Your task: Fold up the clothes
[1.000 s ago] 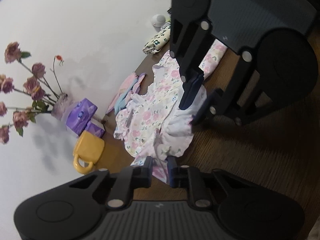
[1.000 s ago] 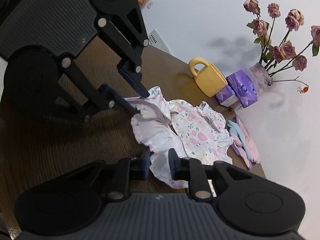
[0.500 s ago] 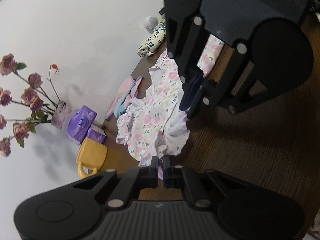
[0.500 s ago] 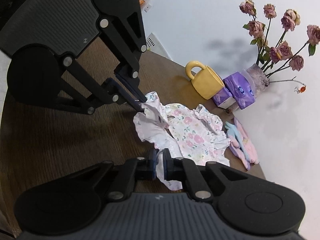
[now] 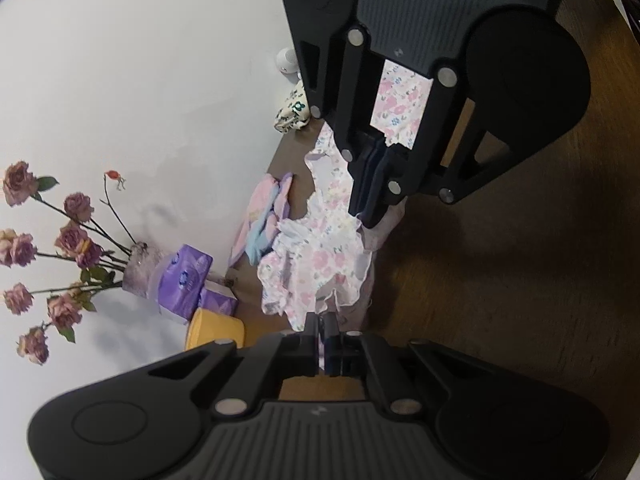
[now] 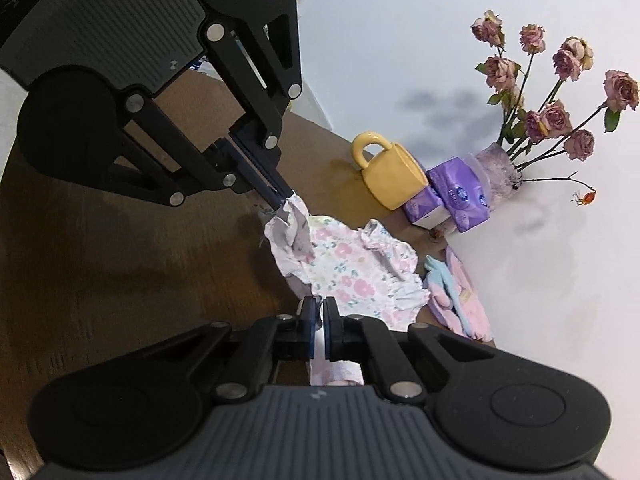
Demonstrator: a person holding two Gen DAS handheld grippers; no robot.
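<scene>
A small white garment with pink flowers [image 5: 320, 256] [image 6: 352, 276] lies crumpled on the dark wooden table [image 5: 500, 280] [image 6: 100, 260]. My left gripper [image 5: 320, 322] [image 6: 286, 200] is shut on a bunched corner of it, which is raised a little off the wood. My right gripper [image 5: 366, 216] [image 6: 319, 308] is shut on another part of the same near edge. The cloth sags between the two grips, and its far side still rests on the table. What lies under each gripper's body is hidden.
Along the white wall stand a yellow mug [image 5: 214, 326] [image 6: 394, 176], purple tissue packs [image 5: 182, 280] [image 6: 452, 196] and a vase of dried roses [image 5: 136, 268] [image 6: 500, 168]. Pink and blue small clothes [image 5: 264, 216] [image 6: 456, 300] lie beside the garment. A green-patterned cloth [image 5: 292, 114] and another floral piece [image 5: 400, 108] lie farther off.
Both grippers went from open to shut on the garment's near edge. The edge has since been pulled up and gathered, and the cloth has bunched toward the wall.
</scene>
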